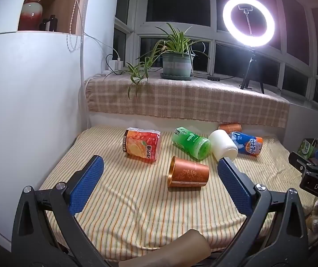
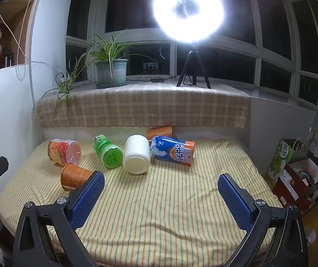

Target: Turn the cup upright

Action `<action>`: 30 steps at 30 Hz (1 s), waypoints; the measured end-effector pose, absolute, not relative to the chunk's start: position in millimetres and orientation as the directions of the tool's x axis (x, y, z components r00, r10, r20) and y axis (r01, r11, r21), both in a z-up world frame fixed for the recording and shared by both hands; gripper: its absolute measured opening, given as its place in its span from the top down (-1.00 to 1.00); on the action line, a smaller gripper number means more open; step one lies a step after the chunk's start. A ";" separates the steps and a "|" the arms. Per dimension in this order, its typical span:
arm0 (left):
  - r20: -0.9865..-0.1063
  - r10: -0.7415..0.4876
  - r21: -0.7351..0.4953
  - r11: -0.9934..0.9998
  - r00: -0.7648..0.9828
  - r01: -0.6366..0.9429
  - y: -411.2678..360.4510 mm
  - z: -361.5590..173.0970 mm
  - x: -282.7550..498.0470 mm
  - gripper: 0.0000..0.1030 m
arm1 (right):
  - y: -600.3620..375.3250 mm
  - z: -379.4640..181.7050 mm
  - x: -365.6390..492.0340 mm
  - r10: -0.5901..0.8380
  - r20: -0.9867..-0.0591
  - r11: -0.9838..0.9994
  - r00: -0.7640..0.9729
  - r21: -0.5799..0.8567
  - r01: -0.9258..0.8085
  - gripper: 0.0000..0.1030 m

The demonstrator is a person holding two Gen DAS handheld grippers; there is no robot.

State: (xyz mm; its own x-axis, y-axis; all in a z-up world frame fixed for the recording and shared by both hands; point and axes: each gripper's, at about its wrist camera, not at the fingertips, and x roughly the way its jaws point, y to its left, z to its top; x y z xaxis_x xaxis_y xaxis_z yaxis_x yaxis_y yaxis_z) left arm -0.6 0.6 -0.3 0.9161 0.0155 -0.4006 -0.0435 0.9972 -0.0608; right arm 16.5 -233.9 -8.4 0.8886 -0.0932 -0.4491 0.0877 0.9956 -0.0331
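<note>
Several cups lie on their sides on a striped cloth (image 1: 136, 211). A copper patterned cup (image 1: 188, 173) lies nearest, mouth to the left; it also shows in the right wrist view (image 2: 75, 176). Behind it lie a red-orange cup (image 1: 141, 144), a green cup (image 1: 191, 142), a white cup (image 1: 223, 146), a blue-orange "Arctic Ocean" cup (image 1: 246, 143) and a second copper cup (image 1: 230, 128). My left gripper (image 1: 160, 166) is open and empty, just in front of the near copper cup. My right gripper (image 2: 161, 183) is open and empty, in front of the white cup (image 2: 136, 154).
A checked cloth covers the windowsill (image 1: 181, 98) behind the table, with a potted plant (image 1: 176, 64) and a lit ring light on a tripod (image 1: 249, 20). A white wall (image 1: 25, 100) stands at the left. Boxes (image 2: 292, 178) sit on the floor at the right.
</note>
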 end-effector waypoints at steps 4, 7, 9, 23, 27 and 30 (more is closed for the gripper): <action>-0.399 0.015 -0.061 0.997 0.917 -0.043 -0.1 -1.5 -0.8 -1.00 | -235.9 -8.4 17.4 -0.093 -0.450 0.996 0.888 -0.031 0.088 -0.99; -0.402 0.012 -0.063 0.997 0.916 -0.040 0.2 -1.8 -0.5 -1.00 | -237.1 -7.8 18.3 -0.094 -0.452 0.996 0.887 -0.034 0.088 -0.99; -0.400 0.012 -0.061 0.997 0.916 -0.040 0.5 -2.2 -0.7 -1.00 | -236.5 -6.7 17.9 -0.091 -0.455 0.996 0.886 -0.031 0.087 -0.99; -0.421 0.026 -0.064 0.996 0.907 -0.058 -1.5 -3.1 7.3 -1.00 | -240.6 -0.4 28.8 -0.072 -0.458 0.997 0.886 -0.025 0.067 -0.99; -0.437 0.023 -0.062 0.997 0.899 -0.056 -4.4 0.2 14.7 -1.00 | -245.7 1.9 33.6 -0.048 -0.476 0.999 0.878 -0.003 0.053 -0.99; -0.446 0.020 -0.055 0.997 0.895 -0.050 -8.6 -0.5 18.2 -1.00 | -248.2 1.9 36.5 -0.035 -0.491 0.999 0.870 0.008 0.045 -0.99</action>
